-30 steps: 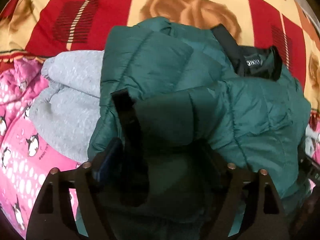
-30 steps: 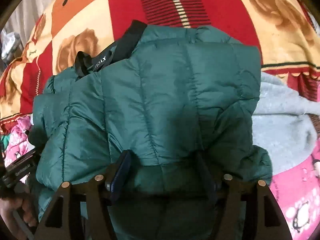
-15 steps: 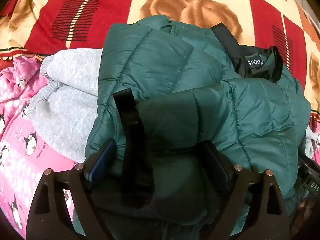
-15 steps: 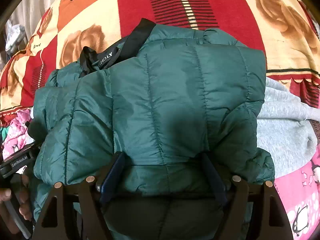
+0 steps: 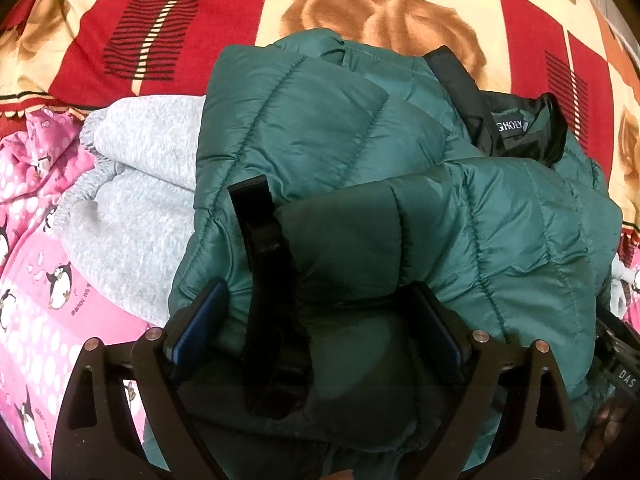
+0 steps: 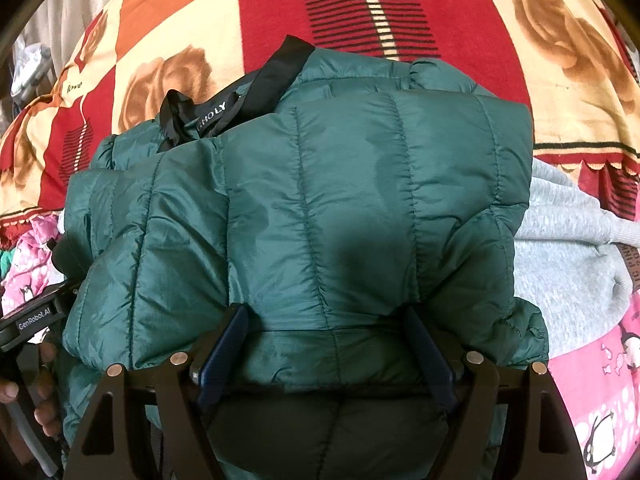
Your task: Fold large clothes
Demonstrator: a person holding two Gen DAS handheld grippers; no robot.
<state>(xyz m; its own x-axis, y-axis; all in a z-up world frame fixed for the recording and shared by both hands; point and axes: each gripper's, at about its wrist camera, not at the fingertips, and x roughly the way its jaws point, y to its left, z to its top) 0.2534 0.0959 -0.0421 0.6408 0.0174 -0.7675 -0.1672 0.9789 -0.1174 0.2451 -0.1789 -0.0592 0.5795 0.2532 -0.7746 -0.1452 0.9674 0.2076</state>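
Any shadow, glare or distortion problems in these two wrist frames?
Left wrist: fisheye bends the blanket edges, dark vignette corners; the gripper's shadow darkens the green puffer jacket near the fingers. Right wrist: same curvature, a dark shadow patch mid-jacket, mild sheen on the nylon; both sharp.

Teal quilted jacket, grey sweatshirt, red-cream rose blanket, pink penguin sheet

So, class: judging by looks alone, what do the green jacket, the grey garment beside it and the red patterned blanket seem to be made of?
Green jacket: smooth, slightly shiny synthetic shell, probably nylon or polyester, with stitched, puffy padded channels.
Grey garment: matte, flecked, soft knit, likely fleece or sweatshirt jersey, with a ribbed edge.
Red patterned blanket: soft matte plush, apparently printed fleece; the fibre is uncertain.
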